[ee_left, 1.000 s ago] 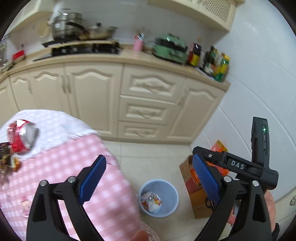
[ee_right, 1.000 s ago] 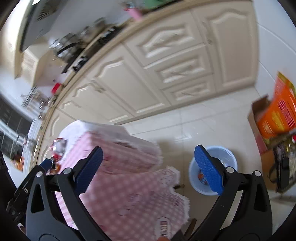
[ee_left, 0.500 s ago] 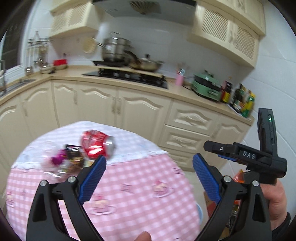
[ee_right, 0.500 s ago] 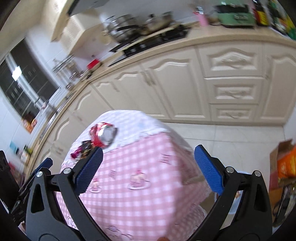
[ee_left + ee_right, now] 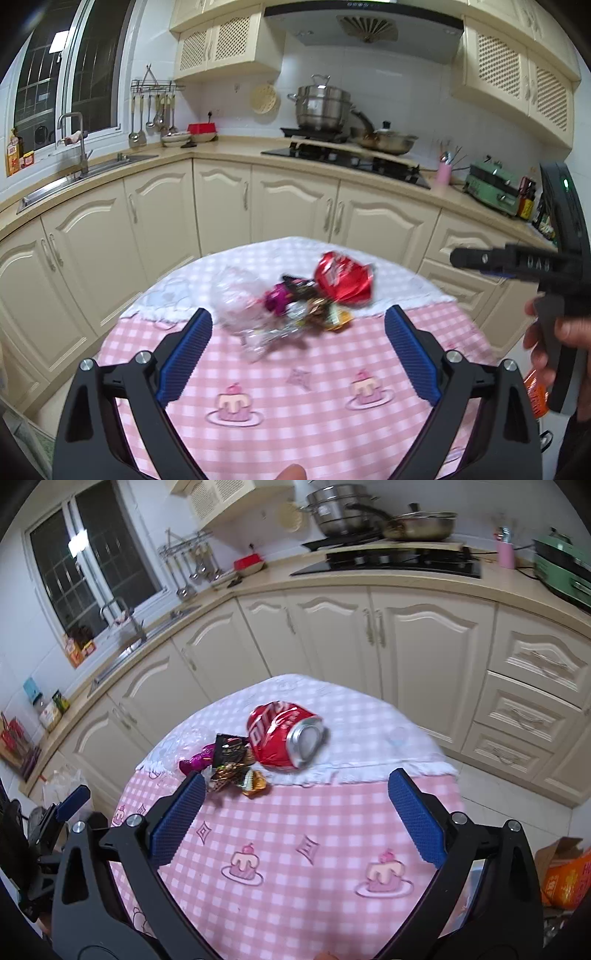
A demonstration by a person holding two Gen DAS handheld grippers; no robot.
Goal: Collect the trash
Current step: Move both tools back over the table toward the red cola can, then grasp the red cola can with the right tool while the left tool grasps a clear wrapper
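light litter waiting on the table

both the left gripper [image 5: 297,345] and right gripper [image 5: 295,812] hang spread apart, empty. the crushed can [image 5: 286,738] lies beside crinkly wrappers [image 5: 232,766] on the tablecloth [image 5: 295,867]; light, dented, probably best pinched across its body.

A crushed red can [image 5: 286,736] lies on its side ahead of the tongs, silver top turned toward them and a little right. Just left of it, touching, sit crumpled wrappers: a black one [image 5: 229,751], a magenta one [image 5: 195,761], a gold one [image 5: 255,783]. Further left lies a clear plastic wrapper [image 5: 236,299], nearest the left tongs' left finger.
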